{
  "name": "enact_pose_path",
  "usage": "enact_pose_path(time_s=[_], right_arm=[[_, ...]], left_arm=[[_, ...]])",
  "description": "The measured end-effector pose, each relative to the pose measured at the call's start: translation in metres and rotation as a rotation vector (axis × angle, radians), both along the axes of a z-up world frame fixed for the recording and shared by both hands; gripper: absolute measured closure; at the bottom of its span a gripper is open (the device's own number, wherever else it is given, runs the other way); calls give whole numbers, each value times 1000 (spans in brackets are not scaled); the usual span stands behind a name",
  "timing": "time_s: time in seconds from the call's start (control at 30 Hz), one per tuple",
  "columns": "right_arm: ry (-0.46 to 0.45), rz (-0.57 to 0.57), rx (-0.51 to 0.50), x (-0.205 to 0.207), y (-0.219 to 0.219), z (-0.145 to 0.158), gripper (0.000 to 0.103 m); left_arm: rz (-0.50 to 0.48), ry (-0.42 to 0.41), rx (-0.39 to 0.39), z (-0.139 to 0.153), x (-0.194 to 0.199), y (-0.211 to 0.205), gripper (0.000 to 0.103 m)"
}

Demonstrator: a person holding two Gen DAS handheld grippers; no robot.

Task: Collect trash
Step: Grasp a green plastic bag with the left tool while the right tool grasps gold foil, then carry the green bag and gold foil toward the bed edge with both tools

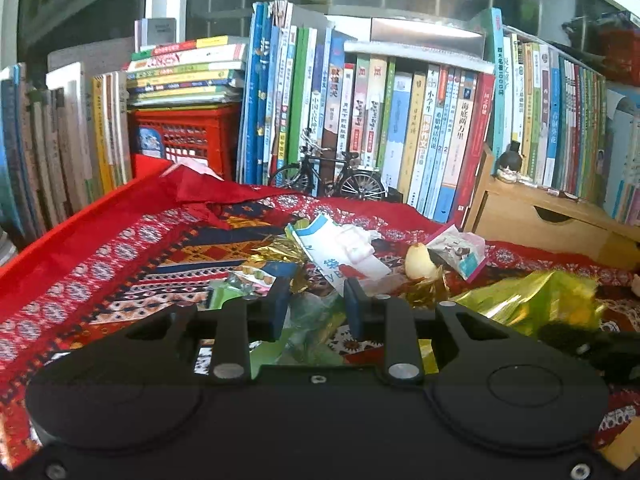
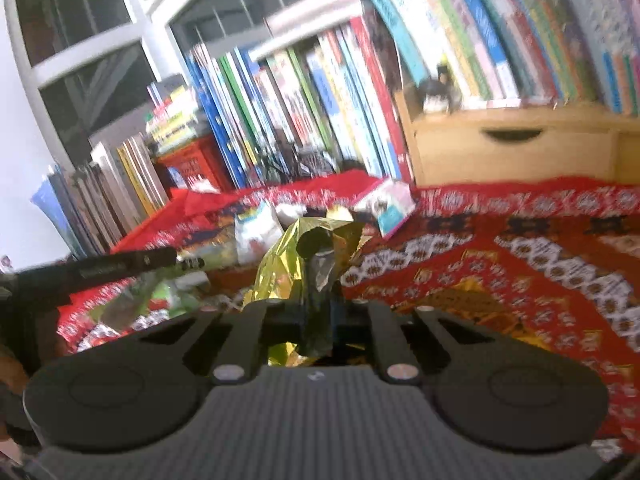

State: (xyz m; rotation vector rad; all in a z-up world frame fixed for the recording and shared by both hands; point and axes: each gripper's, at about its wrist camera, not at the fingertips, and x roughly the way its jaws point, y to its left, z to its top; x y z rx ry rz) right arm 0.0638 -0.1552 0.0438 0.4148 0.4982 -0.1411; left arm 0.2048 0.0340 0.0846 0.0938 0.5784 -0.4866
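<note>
Clearly the trash is all light stuff. The gold foil wrapper (image 2: pixel 280 264) is thin crinkled film, springy and slick; it weighs almost nothing but would slip from a loose hold, so a bunched fold is the place to take it. The right gripper (image 2: pixel 318 320) has done just that: its jaws are pressed together on a twisted neck of the foil, and the rest of the sheet billows up and forward from them, above the red patterned cloth (image 2: pixel 520 264) that covers the desk.

The left gripper (image 1: pixel 316 300) hovers low over the main heap, jaws spread with nothing between them. Just ahead of it lie a white and blue wrapper (image 1: pixel 336 248), a pale piece of fruit (image 1: pixel 420 262), a small printed packet (image 1: pixel 460 252) and, under the fingertips, crumpled green plastic film (image 1: pixel 312 328). The wrappers are soft and flat, best pinched at a raised edge or crease. The fruit looks moist and rounded, so likely slippery and easily bruised; it wants a grip across its middle.

No bin or bag for the trash shows in either view. The red crate (image 1: pixel 188 136) at the back carries a stack of books (image 1: pixel 184 68) on top and something with a blue picture inside. The wooden drawer box (image 1: pixel 540 216) is closed, so I cannot tell its contents.
</note>
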Motion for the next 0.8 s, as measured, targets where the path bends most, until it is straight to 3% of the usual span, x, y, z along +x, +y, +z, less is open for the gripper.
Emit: enact_pose_path(time_s=[0.17,0.33,0.43,0.7,0.8], right_arm=[[-49,21,-34,-35,11,40,96],[-98,-2,-40,-70,37,73,96],[-126,-23,-95,-93,62,89,96],[-151,-99,-179,-143,118,113,96],[-186,-150,-95,-167,129,118,96]], left_arm=[[23,-9,-42,26,-34,18,75],[-57,-19,-59,43,-69,36,75],[-108,-24,-70,49,-88,48,75],[-189,-4,-117,59,-125,90,75],[-212,-9,-129,64,-135,106,75]])
